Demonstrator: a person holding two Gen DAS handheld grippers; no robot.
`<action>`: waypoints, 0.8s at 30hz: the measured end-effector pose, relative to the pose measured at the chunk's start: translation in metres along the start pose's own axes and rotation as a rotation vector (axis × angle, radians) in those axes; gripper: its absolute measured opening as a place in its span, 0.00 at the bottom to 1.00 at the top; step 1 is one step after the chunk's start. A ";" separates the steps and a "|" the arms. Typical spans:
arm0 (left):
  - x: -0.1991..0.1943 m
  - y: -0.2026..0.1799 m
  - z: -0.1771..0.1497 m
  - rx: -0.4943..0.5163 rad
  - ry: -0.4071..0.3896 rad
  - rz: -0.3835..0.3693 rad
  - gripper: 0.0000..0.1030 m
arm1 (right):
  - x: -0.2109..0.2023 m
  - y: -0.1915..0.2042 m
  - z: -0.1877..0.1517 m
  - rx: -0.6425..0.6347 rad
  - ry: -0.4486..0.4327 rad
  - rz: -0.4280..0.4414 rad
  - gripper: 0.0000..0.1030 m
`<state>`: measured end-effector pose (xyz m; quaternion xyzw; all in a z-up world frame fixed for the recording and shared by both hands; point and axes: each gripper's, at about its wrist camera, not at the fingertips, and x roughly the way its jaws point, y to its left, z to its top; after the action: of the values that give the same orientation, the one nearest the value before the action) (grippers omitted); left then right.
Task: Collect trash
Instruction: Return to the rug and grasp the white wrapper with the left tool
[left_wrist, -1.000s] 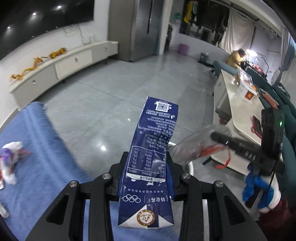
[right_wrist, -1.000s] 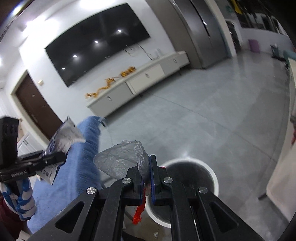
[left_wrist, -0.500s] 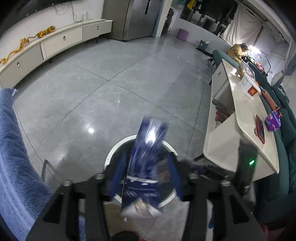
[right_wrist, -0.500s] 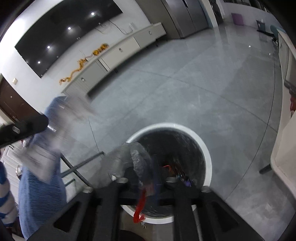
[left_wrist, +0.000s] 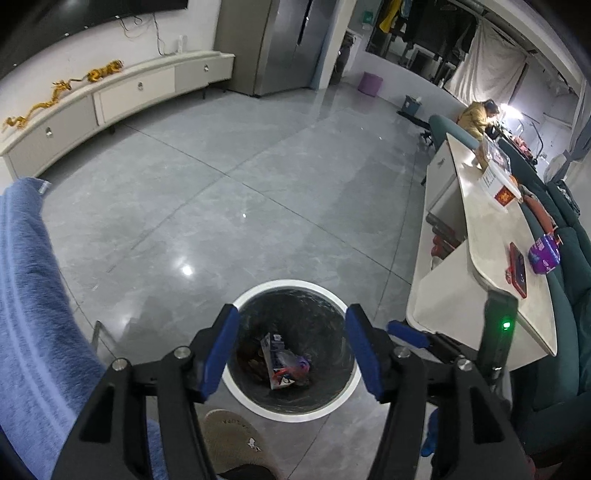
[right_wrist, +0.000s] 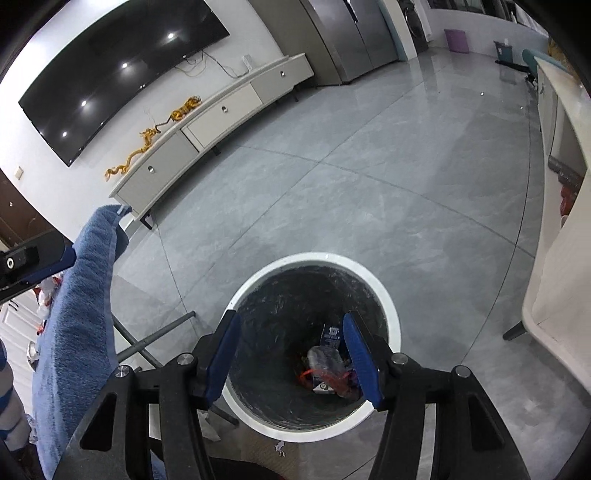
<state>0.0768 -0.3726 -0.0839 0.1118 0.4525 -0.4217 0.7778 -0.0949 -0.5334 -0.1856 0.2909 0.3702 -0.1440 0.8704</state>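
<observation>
The trash lies at the bottom of the round bin, whose white rim encircles a dark lined interior. We identify a dark blue carton, standing tilted against other refuse, and a crumpled clear wrapper with red trim lying over it. Both items rest loose in the bin, touching neither tool.

We hold both tools directly above the bin opening, which we judge to be the release position: anything let go here falls inside the rim. The left gripper has its jaws spread wide with nothing between them; the bin interior shows through the gap. The right gripper is likewise spread and empty. In the left view, the right tool appears at the right edge, just beside the left one.

A blue towel covers a surface beside the bin. At the left edge of the right view, small pale and red scraps lie on it. We judge these to be further trash to collect, but they are cut off and too small to identify.

A white low table stands on the other side of the bin. The lower layers of refuse are dark and cannot be resolved. A beige slipper shows below the bin, partly hidden by the left gripper body.
</observation>
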 end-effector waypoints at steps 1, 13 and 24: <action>-0.009 0.001 0.000 -0.001 -0.019 0.013 0.56 | -0.004 0.002 0.001 -0.003 -0.009 -0.002 0.54; -0.108 0.038 -0.020 -0.063 -0.223 0.219 0.57 | -0.068 0.037 0.005 -0.067 -0.122 -0.010 0.56; -0.191 0.073 -0.060 -0.126 -0.391 0.379 0.69 | -0.111 0.099 0.011 -0.161 -0.211 0.036 0.60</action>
<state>0.0504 -0.1886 0.0193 0.0623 0.2900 -0.2532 0.9208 -0.1186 -0.4584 -0.0587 0.2099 0.2817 -0.1278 0.9275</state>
